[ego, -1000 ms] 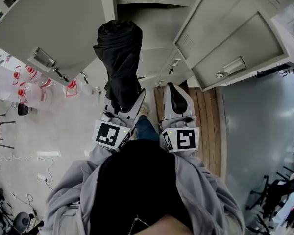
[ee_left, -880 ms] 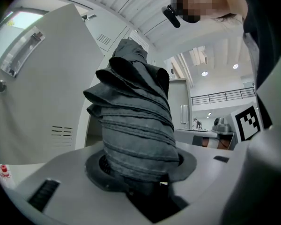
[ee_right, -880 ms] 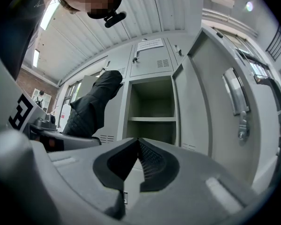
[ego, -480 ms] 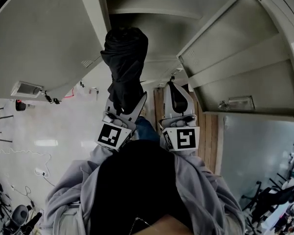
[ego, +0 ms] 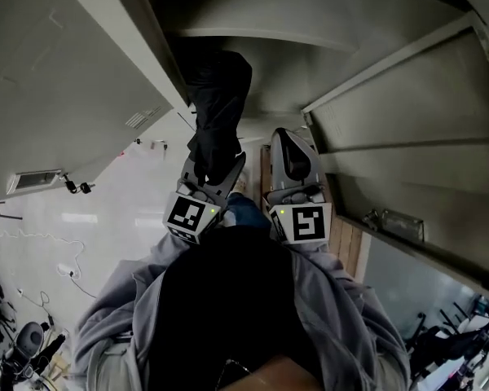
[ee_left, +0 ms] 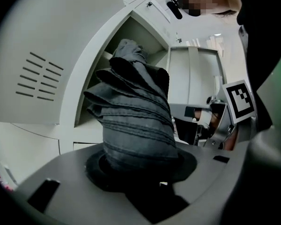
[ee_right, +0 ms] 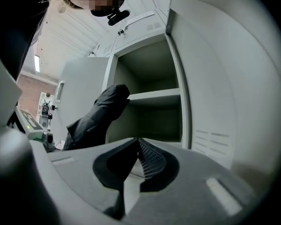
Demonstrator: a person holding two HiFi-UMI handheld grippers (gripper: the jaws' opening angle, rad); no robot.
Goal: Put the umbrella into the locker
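A folded black umbrella (ego: 218, 108) sticks out forward from my left gripper (ego: 210, 168), whose jaws are shut on its lower end. In the left gripper view the umbrella (ee_left: 133, 116) fills the middle and its tip reaches into the open locker compartment (ee_left: 131, 36). The right gripper view shows the umbrella (ee_right: 99, 116) at the left, its tip at the mouth of the locker (ee_right: 152, 81). My right gripper (ego: 292, 155) is beside the left one, shut and empty (ee_right: 136, 161), and points at the same opening.
The open locker door (ego: 73, 96) hangs at the left and another open door (ego: 407, 153) at the right, with a latch (ego: 391, 222). A shelf (ee_right: 154, 95) divides the locker inside. Cables (ego: 33, 243) lie on the pale floor at the left.
Both grippers have moved forward toward the locker. The umbrella's tip has gone from in front of the doors into the shadow of the opening, and the doors loom larger.
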